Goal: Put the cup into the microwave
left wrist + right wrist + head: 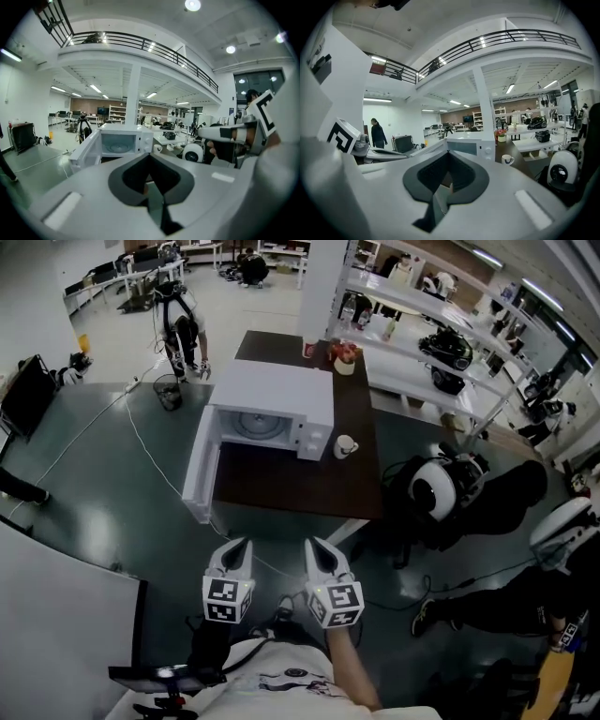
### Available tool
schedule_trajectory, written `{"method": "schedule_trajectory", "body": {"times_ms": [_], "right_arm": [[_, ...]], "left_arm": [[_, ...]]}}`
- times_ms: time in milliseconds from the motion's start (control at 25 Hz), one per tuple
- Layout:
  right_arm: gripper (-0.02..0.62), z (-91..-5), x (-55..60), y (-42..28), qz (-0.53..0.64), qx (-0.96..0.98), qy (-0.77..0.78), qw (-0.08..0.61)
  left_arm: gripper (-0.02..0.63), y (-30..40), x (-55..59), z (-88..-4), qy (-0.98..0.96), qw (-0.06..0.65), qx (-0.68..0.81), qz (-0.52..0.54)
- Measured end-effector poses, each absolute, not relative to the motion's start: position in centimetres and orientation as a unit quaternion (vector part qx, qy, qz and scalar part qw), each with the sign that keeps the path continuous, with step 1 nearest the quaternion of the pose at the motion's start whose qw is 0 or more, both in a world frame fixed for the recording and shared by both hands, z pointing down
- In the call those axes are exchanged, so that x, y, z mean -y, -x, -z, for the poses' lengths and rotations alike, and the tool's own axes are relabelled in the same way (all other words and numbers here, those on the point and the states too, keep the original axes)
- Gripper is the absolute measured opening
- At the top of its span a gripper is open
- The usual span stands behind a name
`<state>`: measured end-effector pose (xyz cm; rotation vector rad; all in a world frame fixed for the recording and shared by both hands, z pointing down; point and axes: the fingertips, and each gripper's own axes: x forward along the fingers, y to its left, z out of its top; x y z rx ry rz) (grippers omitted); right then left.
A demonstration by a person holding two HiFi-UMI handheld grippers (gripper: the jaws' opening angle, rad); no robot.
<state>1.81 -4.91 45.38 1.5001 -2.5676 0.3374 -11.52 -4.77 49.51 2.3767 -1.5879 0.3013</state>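
Observation:
A white cup point(345, 446) with a dark handle stands on the dark brown table point(300, 488), just right of the white microwave point(272, 413). The microwave door point(200, 474) hangs wide open to the left, and the cavity with its turntable is bare. Both grippers are held side by side well short of the table's near edge, pointing at it. My left gripper point(242, 547) is shut with nothing in it, and so is my right gripper point(314, 547). Over the left gripper point(149, 157) I see the microwave point(123, 143) and the cup point(158, 148). Past the right gripper point(449, 154) stands the cup point(507, 160).
A flower pot point(344, 357) and a red cup point(308, 349) stand at the table's far end. White shelving point(422, 343) runs along the right. A machine with a white dome point(436, 488) sits by the table's right corner. A person point(183, 329), a bin point(169, 392) and a floor cable point(141, 442) lie left.

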Motion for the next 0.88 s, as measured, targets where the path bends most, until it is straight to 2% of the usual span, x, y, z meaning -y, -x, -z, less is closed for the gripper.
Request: {"method": "schedule_trajectory", "body": {"times_ms": [240, 640, 880], "right_arm": [[0.002, -44.7, 9.4, -4.0, -0.109, 0.865, -0.486, 0.053], [0.002, -46.9, 13.8, -9.3, -0.149, 0.845, -0.513, 0.042], [0.002, -48.5, 15.5, -9.8, -0.167, 0.838, -0.517, 0.048]], "left_arm": [[0.000, 8.8, 10.2, -47.8, -0.819, 0.103, 0.555, -0.106], [-0.001, 3.4, 14.8, -48.5, -0.838, 0.100, 0.524, -0.115], [0.000, 2.3, 16.5, -50.3, -0.843, 0.117, 0.508, -0.134]]}}
